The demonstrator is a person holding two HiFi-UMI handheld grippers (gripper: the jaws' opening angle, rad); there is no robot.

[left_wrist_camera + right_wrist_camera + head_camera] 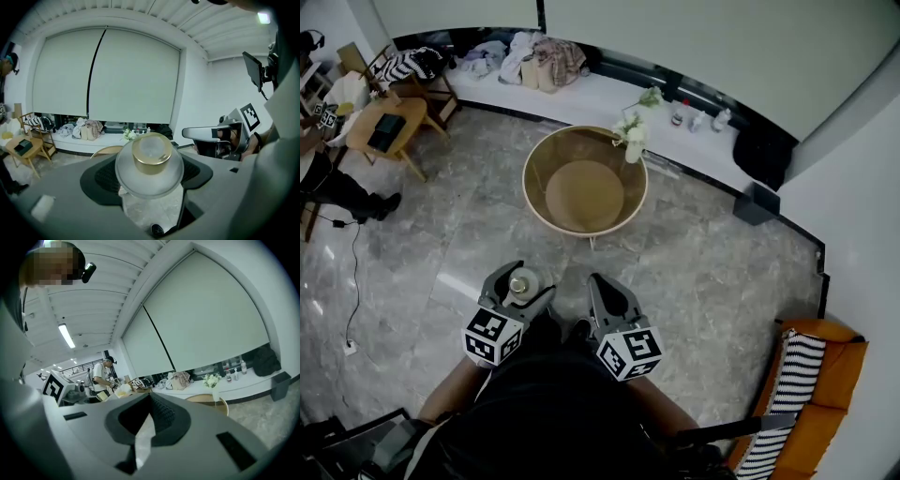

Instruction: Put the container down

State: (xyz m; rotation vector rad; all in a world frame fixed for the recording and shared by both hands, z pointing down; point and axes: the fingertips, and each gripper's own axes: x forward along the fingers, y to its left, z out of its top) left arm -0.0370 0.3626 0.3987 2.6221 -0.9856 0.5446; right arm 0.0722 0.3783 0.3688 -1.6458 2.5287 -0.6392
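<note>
Close to our body, our left gripper (522,278) is clamped round a small frosted container (149,161) with a gold lid. It looks light, rigid, slippery and probably breakable. Our right gripper (598,283) has its jaws together, empty. Ahead, a raised-rim round table (528,178) offers room; flowers (633,136) crowd its far edge.

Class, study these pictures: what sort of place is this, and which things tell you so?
Probably a lounge or living-room style space: a round wooden table, a vase of flowers and an orange sofa.
</note>
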